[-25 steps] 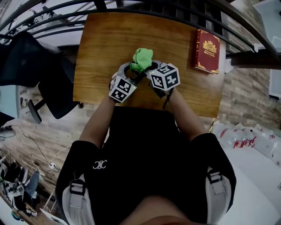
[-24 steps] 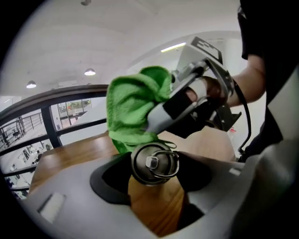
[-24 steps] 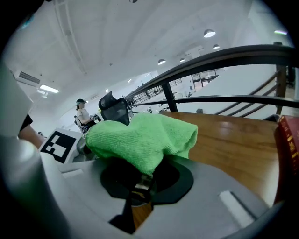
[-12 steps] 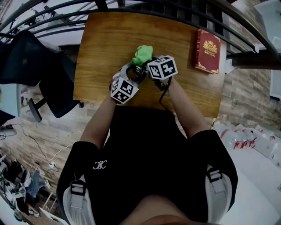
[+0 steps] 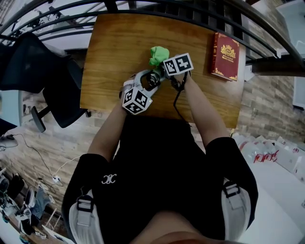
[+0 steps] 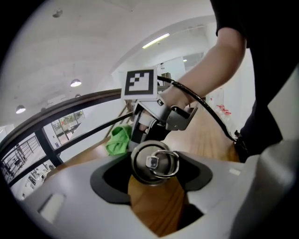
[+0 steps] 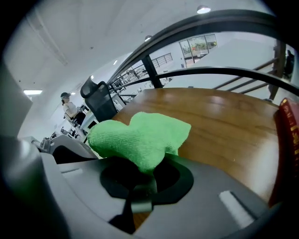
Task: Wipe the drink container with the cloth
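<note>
In the left gripper view a metal drink container, seen end-on with a ring on its lid, sits between the jaws of my left gripper, which is shut on it. In the head view the container is held just above the wooden table. My right gripper is shut on a green cloth. The head view shows that cloth bunched just beyond the container's far end, with the right gripper close beside the left gripper.
A red book lies at the table's right end. A black office chair stands to the left of the table. A dark curved railing runs along the far edge. A person's black shirt is close to the near edge.
The right gripper has moved away from me across the table, carrying the green cloth along the container toward its far end. The left gripper has stayed about where it was, holding the container.
</note>
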